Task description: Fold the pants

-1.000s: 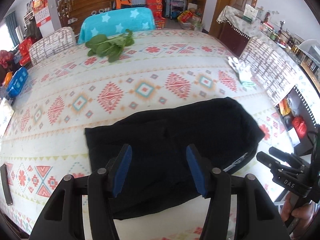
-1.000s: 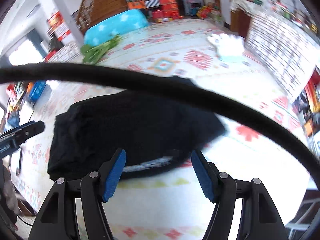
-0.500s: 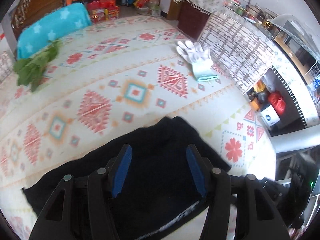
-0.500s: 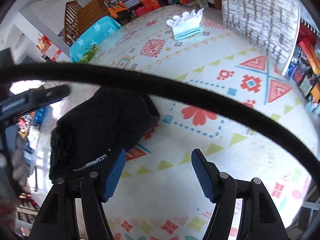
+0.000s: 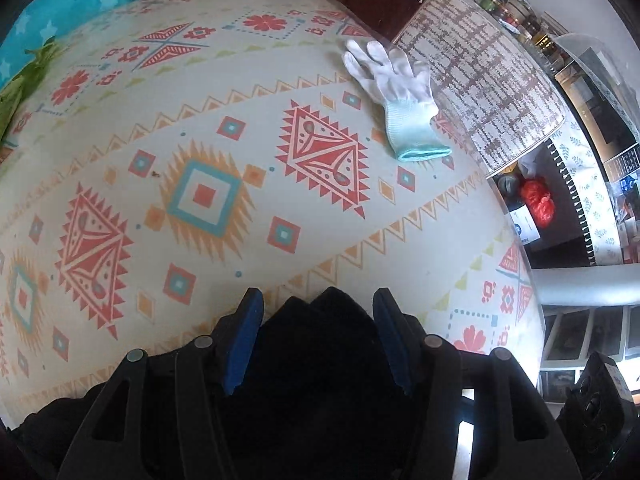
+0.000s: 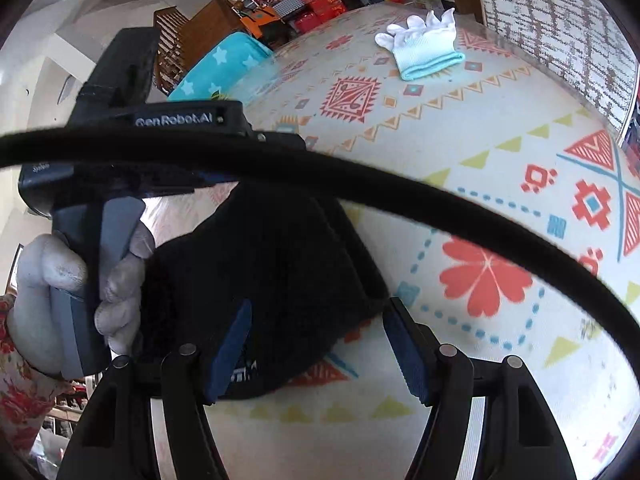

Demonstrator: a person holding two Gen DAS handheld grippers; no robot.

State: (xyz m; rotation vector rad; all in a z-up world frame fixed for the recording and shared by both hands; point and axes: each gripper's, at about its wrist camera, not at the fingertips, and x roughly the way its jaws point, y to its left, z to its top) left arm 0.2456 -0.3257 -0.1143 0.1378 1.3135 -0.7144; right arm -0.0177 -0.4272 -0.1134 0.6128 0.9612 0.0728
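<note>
**Pants bunched at the near corner, both grippers over them**

Pants (image 6: 272, 264) are black and sit in a folded heap on the patterned tablecloth (image 5: 280, 184), close to the table's near edge. From the left wrist view the fabric fills the space right between the blue pads, with a peak of cloth poking up past the tips. The left gripper (image 5: 318, 304) has its jaws apart, and honestly I can't see the pads actually pressing the cloth, it just sits between them. Right gripper (image 6: 318, 312) is spread too, jaws apart, the left pad over the edge of the heap near a bit of white lettering, the right pad over bare tablecloth.

In the right wrist view a gloved hand (image 6: 80, 280) wraps the grey handle of the other gripper, just beside the pants. A black cable (image 6: 400, 188) loops across that whole shot.

Further out, a white glove (image 5: 400, 92) with a pale teal cuff lies flat near the far side of the table. Past that, a chair with a turquoise star cover (image 6: 224, 68) and a cluttered room.
</note>
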